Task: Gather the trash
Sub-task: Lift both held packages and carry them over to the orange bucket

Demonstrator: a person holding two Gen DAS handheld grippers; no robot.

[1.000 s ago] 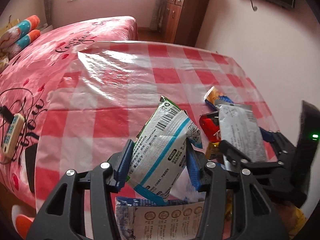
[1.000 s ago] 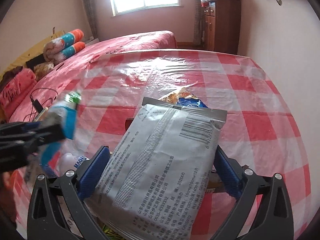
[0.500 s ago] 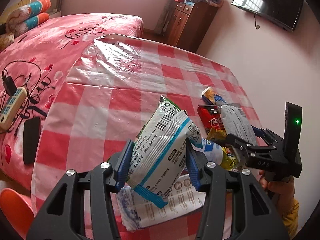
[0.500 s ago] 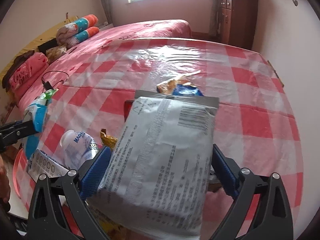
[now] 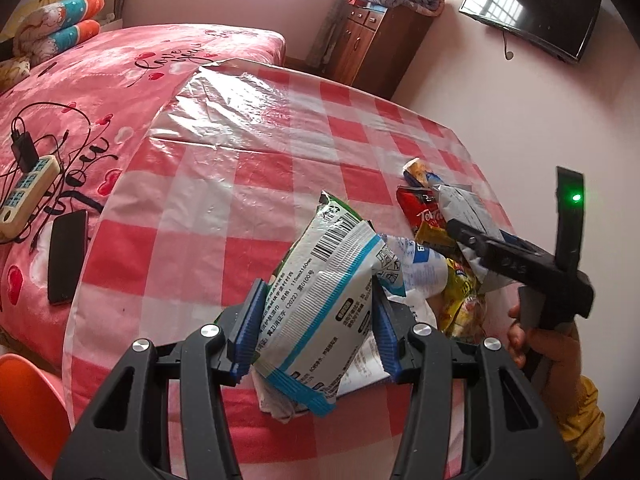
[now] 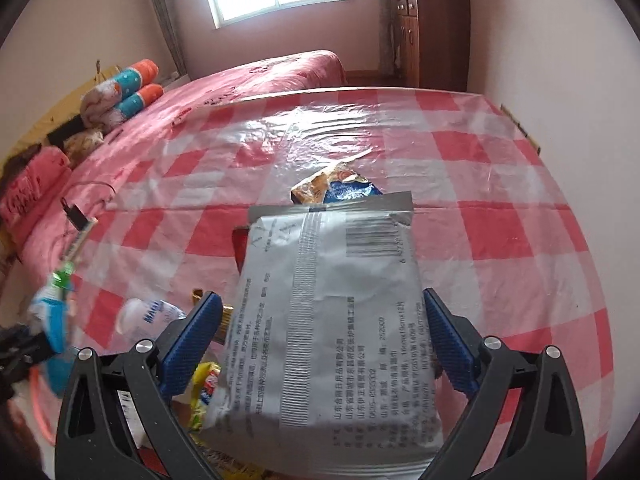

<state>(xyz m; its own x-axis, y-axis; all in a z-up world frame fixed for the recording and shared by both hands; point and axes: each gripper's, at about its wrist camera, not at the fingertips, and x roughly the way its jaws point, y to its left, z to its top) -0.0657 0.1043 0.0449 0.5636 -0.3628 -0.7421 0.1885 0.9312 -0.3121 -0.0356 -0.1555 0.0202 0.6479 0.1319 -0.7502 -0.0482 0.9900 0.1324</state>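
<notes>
The left gripper (image 5: 316, 330) is gripping a blue-striped wrapper (image 5: 320, 304) while the right gripper (image 6: 324, 344) is clamping a silver packet (image 6: 332, 320) above the desk (image 6: 500, 240).

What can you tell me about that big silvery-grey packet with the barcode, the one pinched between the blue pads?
The grey packet is a flat, crinkled foil-like pouch, printed with a barcode near its top and columns of small Chinese text. A darker sealed strip runs along its top edge. It is held up off the checked tablecloth, tilted slightly, with the right gripper shut on its lower half, blue fingers pressing both side edges. Other wrappers lie behind and below it.
</notes>
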